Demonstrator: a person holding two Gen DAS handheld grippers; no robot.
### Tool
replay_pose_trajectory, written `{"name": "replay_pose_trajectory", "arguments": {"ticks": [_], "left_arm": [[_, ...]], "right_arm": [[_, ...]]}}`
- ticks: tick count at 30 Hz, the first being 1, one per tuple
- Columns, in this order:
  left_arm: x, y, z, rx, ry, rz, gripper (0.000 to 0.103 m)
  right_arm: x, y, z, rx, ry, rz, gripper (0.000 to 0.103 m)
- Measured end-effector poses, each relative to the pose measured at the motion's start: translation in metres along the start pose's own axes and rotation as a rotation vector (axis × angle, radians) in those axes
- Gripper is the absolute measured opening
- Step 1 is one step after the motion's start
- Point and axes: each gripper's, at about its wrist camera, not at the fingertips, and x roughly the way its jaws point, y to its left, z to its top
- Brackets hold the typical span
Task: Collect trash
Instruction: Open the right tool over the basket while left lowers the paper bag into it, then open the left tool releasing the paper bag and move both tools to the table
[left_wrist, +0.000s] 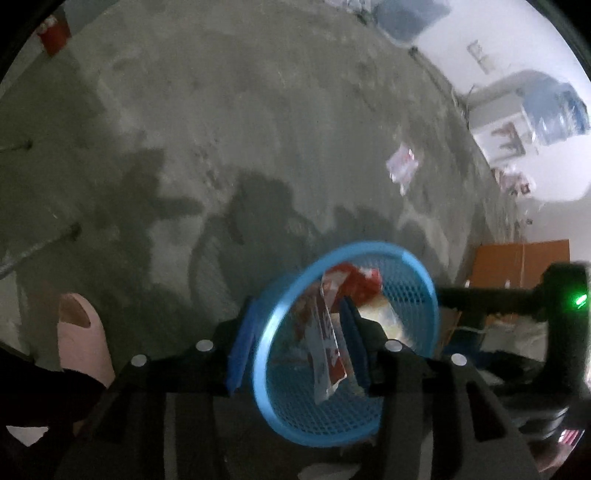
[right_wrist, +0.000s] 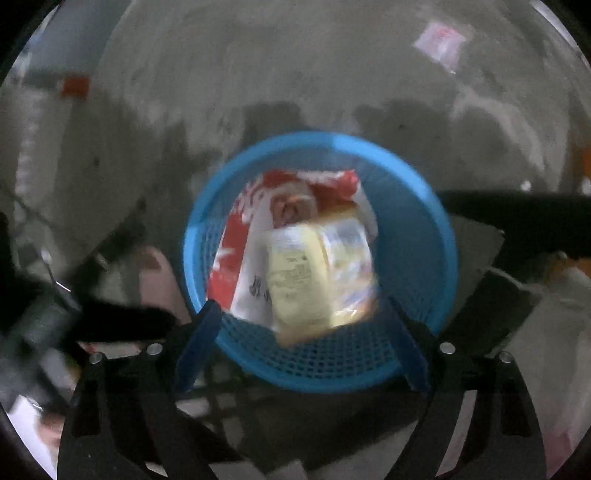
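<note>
Concrete floor (left_wrist: 229, 140), grey, patchy. Blue mesh basket (left_wrist: 417, 266) sits tilted: your left claw (left_wrist: 299, 350) is clamped across its rim, one finger outside the wall, one inside. Your right claw (right_wrist: 303, 350) gapes wide above the basket (right_wrist: 436, 221), gripping nothing. In the basket: red-and-white wrappers (right_wrist: 236, 243), then a yellow packet (right_wrist: 314, 280) on top, print too blurred to read. One clear red-printed wrapper (left_wrist: 402, 164) lies on the floor well beyond the basket. Pink slipper (left_wrist: 83, 336) at left.
</note>
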Motion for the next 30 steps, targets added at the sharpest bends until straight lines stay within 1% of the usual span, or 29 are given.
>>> {"name": "replay_pose_trajectory", "arguments": {"ticks": [2, 3, 5, 7, 10, 11, 13, 14, 15, 17, 18, 19, 20, 22, 24, 25, 26, 27, 28, 29, 30], "left_arm": [[-0.007, 0.0, 0.001, 0.003, -0.018, -0.007, 0.046], [-0.007, -0.001, 0.003, 0.005, -0.019, -0.008, 0.046], [-0.009, -0.004, 0.004, 0.013, -0.027, -0.004, 0.046], [-0.009, -0.009, 0.003, 0.031, -0.047, 0.006, 0.046], [-0.026, -0.02, 0.001, 0.087, -0.112, -0.003, 0.046], [-0.036, -0.024, 0.001, 0.104, -0.142, -0.017, 0.046], [-0.064, -0.036, -0.002, 0.156, -0.223, -0.079, 0.046], [-0.086, -0.043, -0.004, 0.194, -0.28, -0.12, 0.046], [-0.103, -0.048, -0.008, 0.219, -0.325, -0.147, 0.046], [-0.148, -0.056, -0.019, 0.284, -0.444, -0.218, 0.046], [-0.165, -0.059, -0.024, 0.301, -0.488, -0.24, 0.046], [-0.189, -0.059, -0.031, 0.322, -0.549, -0.272, 0.046], [-0.212, -0.056, -0.037, 0.337, -0.601, -0.304, 0.049], [-0.243, -0.046, -0.044, 0.335, -0.666, -0.362, 0.058], [-0.274, -0.022, -0.048, 0.286, -0.74, -0.411, 0.058], [-0.287, -0.011, -0.049, 0.259, -0.774, -0.417, 0.058], [-0.303, 0.006, -0.051, 0.221, -0.819, -0.406, 0.058], [-0.313, 0.016, -0.053, 0.199, -0.847, -0.393, 0.058], [-0.326, 0.029, -0.057, 0.179, -0.883, -0.372, 0.058], [-0.343, 0.047, -0.063, 0.149, -0.93, -0.326, 0.058], [-0.353, 0.059, -0.067, 0.128, -0.957, -0.295, 0.058]], "right_arm": [[0.001, 0.007, -0.001, -0.041, -0.018, -0.056, 0.089], [0.0, 0.006, -0.001, -0.04, -0.024, -0.066, 0.09], [-0.001, -0.003, 0.0, 0.0, -0.038, -0.059, 0.09], [-0.01, -0.012, 0.0, 0.063, -0.075, -0.053, 0.09], [-0.036, -0.024, -0.002, 0.135, -0.203, -0.026, 0.09], [-0.05, -0.027, -0.005, 0.153, -0.276, -0.026, 0.09], [-0.069, -0.025, -0.004, 0.162, -0.374, -0.044, 0.09], [-0.083, -0.024, -0.008, 0.163, -0.448, -0.069, 0.09], [-0.089, -0.024, -0.009, 0.16, -0.489, -0.082, 0.09], [-0.107, -0.017, -0.017, 0.147, -0.584, -0.109, 0.09], [-0.112, -0.014, -0.019, 0.14, -0.611, -0.113, 0.09], [-0.121, -0.008, -0.021, 0.13, -0.64, -0.117, 0.09], [-0.126, -0.005, -0.021, 0.124, -0.651, -0.116, 0.09], [-0.141, 0.008, -0.021, 0.097, -0.663, -0.075, 0.09], [-0.162, 0.035, -0.027, 0.039, -0.706, -0.01, 0.09], [-0.172, 0.052, -0.028, -0.003, -0.727, 0.003, 0.09], [-0.179, 0.069, -0.031, -0.046, -0.742, 0.009, 0.09], [-0.184, 0.083, -0.031, -0.08, -0.753, 0.015, 0.09], [-0.19, 0.099, -0.035, -0.119, -0.767, 0.026, 0.09], [-0.197, 0.119, -0.036, -0.166, -0.785, 0.039, 0.09], [-0.201, 0.137, -0.036, -0.211, -0.801, 0.051, 0.09]]}}
